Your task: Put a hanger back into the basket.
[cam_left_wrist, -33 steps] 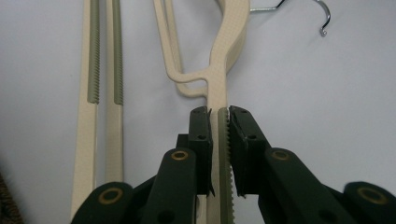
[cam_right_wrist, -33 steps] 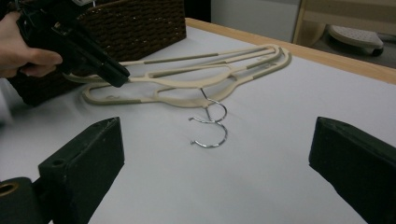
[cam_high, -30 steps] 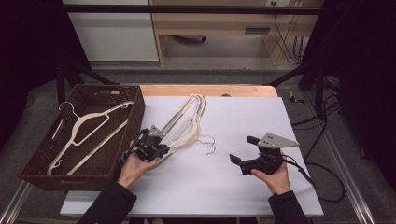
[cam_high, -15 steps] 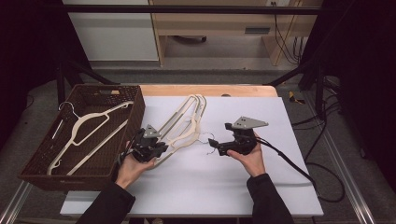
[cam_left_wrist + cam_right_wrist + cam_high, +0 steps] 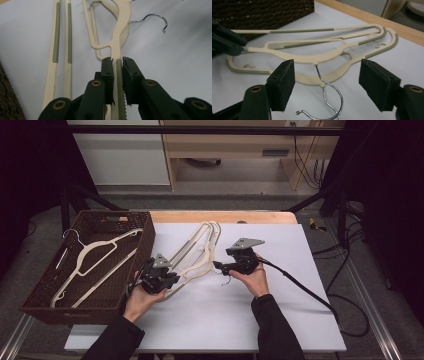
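Two cream hangers [image 5: 197,251] lie stacked on the white table. My left gripper [image 5: 171,279] is shut on one ribbed arm of the upper hanger [image 5: 122,22], its pads pressed on both sides of it [image 5: 117,61]. My right gripper [image 5: 218,266] sits at the hangers' necks. Its jaws have just been closing, and the upper hanger's metal hook [image 5: 329,87] stands between the pads [image 5: 283,82] untouched. The right gripper [image 5: 329,80] is open. The left gripper [image 5: 227,41] also appears at the left of the right gripper view.
A dark wicker basket [image 5: 145,240] stands at the table's left with another cream hanger [image 5: 95,260] inside. A wooden strip [image 5: 225,216] runs along the table's far edge. The right gripper's cable [image 5: 300,287] trails off to the right.
My right gripper has moved left and forward across the table to the hangers' hooks, and its jaws have narrowed. The left gripper and its hanger have stayed put.
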Demonstrator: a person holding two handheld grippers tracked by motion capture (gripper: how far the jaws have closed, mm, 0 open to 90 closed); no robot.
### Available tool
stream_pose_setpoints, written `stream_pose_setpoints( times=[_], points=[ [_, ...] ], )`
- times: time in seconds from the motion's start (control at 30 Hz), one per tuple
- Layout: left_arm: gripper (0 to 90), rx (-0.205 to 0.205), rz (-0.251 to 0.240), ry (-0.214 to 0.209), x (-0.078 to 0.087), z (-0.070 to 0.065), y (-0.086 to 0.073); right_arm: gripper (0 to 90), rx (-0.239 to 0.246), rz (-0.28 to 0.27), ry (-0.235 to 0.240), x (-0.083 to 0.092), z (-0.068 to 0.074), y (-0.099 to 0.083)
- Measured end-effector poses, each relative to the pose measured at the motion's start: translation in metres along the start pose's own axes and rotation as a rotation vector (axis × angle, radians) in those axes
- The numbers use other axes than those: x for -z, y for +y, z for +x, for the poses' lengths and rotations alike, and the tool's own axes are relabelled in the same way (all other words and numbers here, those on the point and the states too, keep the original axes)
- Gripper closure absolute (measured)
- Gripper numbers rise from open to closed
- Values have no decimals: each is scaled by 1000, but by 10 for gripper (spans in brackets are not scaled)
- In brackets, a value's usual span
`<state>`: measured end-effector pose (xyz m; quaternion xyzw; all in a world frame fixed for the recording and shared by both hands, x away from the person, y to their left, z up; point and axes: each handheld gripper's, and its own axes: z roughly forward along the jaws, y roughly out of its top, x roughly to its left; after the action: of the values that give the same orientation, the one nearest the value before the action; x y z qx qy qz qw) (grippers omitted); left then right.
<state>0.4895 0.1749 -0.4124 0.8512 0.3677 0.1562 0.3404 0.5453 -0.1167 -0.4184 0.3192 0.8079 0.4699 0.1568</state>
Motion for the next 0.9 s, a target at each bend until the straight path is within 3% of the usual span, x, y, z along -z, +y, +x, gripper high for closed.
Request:
stream_pose_setpoints(
  times=[0.3, 0.57, 0.73, 0.9],
  points=[
    [799, -1, 6, -1, -1, 0, 0, 480, -6, 55, 32, -26, -5, -6],
    [799, -7, 15, 0, -2, -1, -1, 676, 18, 89, 69, -36, -5, -13],
    [799, -13, 24, -1, -3, -2, -2, 743, 32, 120, 79, -41, -7, -16],
    [798, -19, 38, -5, -6, -4, -4, 859, 30, 147, 131, -43, -7, -18]
  ],
)
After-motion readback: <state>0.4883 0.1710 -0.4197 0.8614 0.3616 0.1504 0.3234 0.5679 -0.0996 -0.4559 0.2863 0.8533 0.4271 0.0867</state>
